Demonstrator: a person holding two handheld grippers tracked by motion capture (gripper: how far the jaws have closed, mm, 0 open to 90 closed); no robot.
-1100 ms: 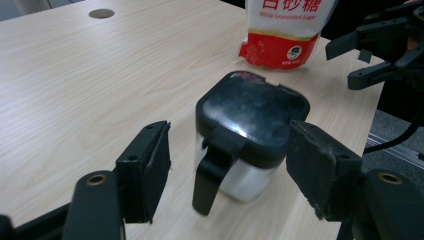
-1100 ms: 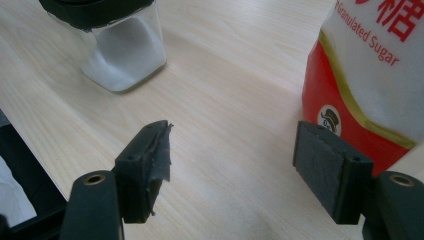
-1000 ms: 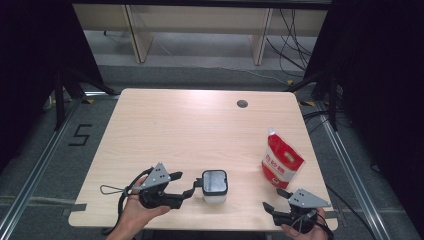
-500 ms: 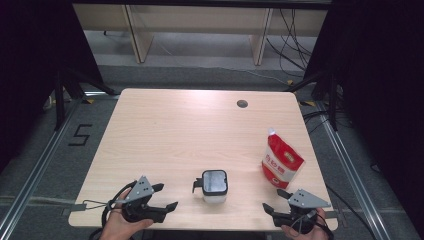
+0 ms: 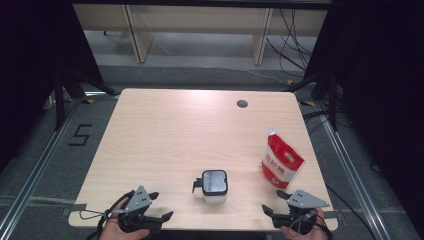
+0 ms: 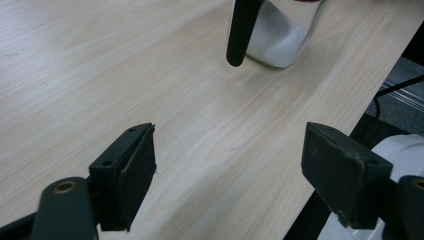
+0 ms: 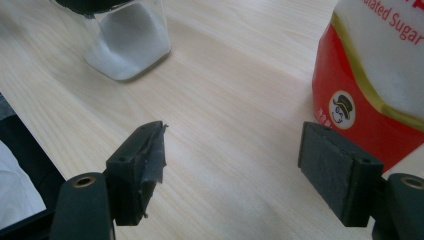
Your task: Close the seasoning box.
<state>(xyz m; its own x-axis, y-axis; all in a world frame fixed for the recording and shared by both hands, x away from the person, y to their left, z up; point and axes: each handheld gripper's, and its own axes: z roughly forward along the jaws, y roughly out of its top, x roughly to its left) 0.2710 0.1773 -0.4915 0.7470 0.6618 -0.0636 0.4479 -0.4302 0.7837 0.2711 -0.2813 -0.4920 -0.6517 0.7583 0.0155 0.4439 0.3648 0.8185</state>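
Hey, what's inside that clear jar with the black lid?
The jar holds a white granular fill, piled in its lower part. Its black lid hides the contents from above.

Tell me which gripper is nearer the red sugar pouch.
Right. The right gripper sits at the table edge just below the red sugar pouch; the left gripper is far across, beyond the jar.

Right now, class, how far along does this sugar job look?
Done: the jar holds white sugar and its dark lid is on, apart from the red sugar pouch standing upright. In hand: nothing; the left gripper and right gripper are open at the near edge. Left: nothing obvious.
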